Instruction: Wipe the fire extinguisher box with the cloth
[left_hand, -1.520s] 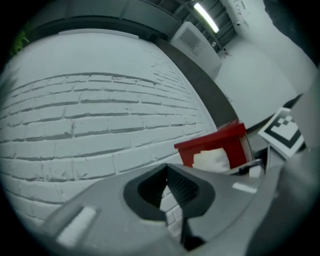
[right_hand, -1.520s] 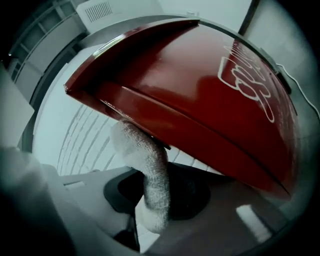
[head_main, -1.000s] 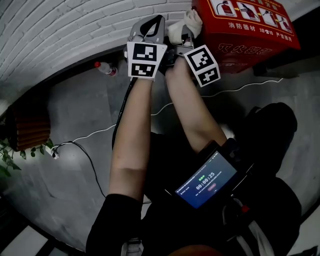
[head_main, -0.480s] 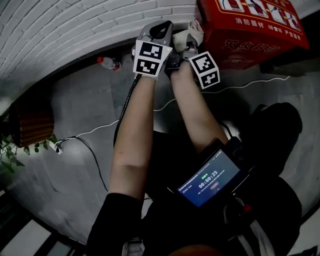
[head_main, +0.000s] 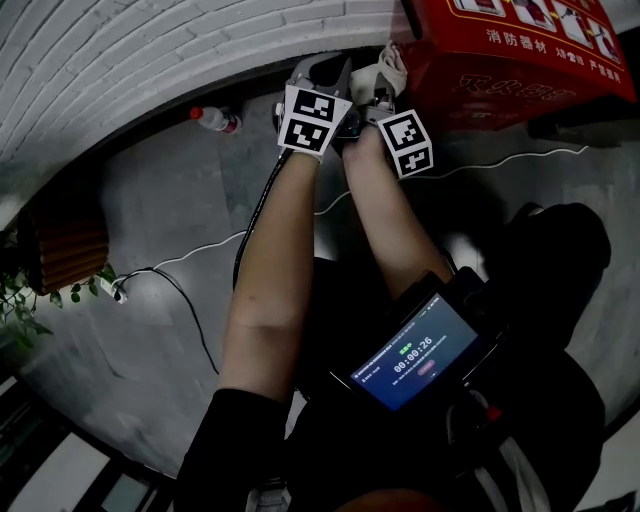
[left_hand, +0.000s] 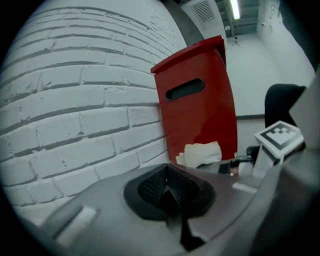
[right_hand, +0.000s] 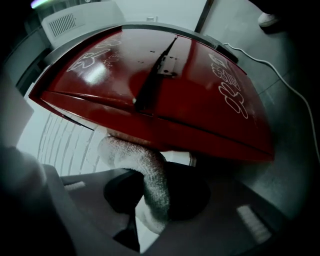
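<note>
Two grippers: the left gripper (head_main: 321, 66) and right gripper (head_main: 383, 80) are held side by side at arm's length, close to the foot of the brick wall (head_main: 150, 50).
Left jaws: pressed together, ribbed pads meeting with nothing between them; they point at the wall just beside the box's end.
Right jaws: clamped on the cloth (right_hand: 152, 185), which fills the gap between them.
Cloth: white and bunched into a thick roll; its long axis runs from the jaws up and forward, and its free end meets the low edge of the box's end face.
Fire extinguisher box (head_main: 510, 55): red, standing on the grey floor (head_main: 170, 210) against the wall; its long axis runs along the wall, away to the right of the grippers. The printed lid faces up, the lettered front faces the person, and the narrow end with a dark slot faces the grippers.
Elsewhere: a plastic bottle (head_main: 214, 120) lies by the wall to the left, and a white cable (head_main: 500, 170) trails across the floor in front of the box.
</note>
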